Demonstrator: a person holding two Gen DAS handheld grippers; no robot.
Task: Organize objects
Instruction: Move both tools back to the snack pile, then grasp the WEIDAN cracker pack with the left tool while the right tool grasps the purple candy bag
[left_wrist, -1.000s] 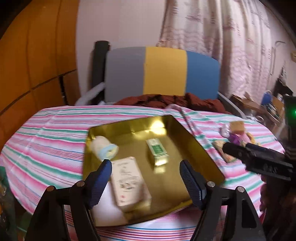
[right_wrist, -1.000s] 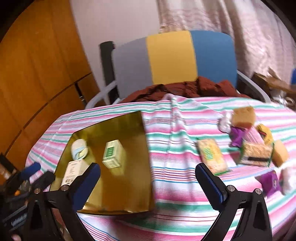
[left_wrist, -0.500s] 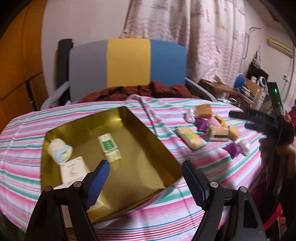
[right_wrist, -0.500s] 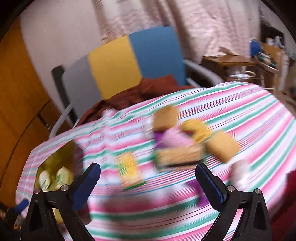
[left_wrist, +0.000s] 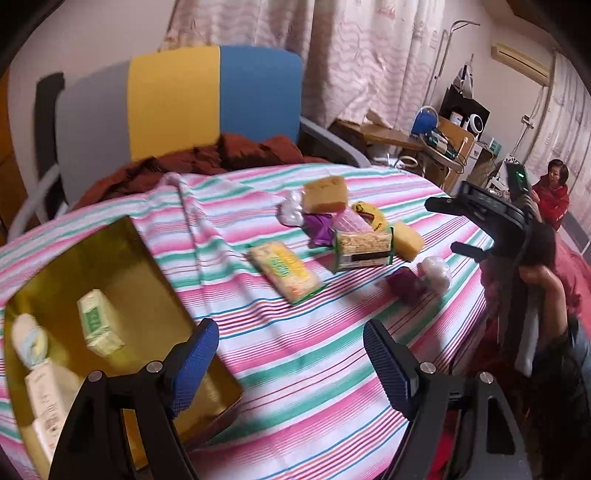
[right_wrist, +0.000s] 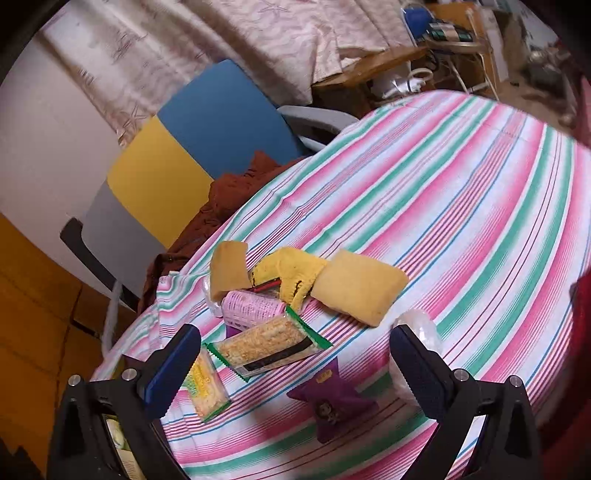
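Note:
A gold tin tray (left_wrist: 147, 251) lies at the left of the striped table, with a green-white box (left_wrist: 99, 326), a rolled item (left_wrist: 28, 339) and a white box (left_wrist: 46, 398) inside. A heap of snack packets sits mid-table: a yellow-green packet (left_wrist: 284, 271), a cracker packet (left_wrist: 364, 246) (right_wrist: 267, 347), yellow sponges (left_wrist: 325, 189) (right_wrist: 358, 286), a pink roll (right_wrist: 251, 308) and a purple packet (right_wrist: 332, 398). My left gripper (left_wrist: 291, 363) hovers open over the cloth beside the tray. My right gripper (right_wrist: 293, 369) is open above the purple packet, holding nothing.
A grey, yellow and blue chair (left_wrist: 177, 103) with a brown cloth (left_wrist: 207, 158) stands behind the table. The right gripper's body (left_wrist: 491, 221) and a hand (left_wrist: 543, 280) show at the table's right edge. A cluttered desk (left_wrist: 436, 144) and a seated person (left_wrist: 554, 192) are beyond.
Both views have swung to the right, from the tray toward the heap of packets. My right gripper has come closer over the packets. Both stay open.

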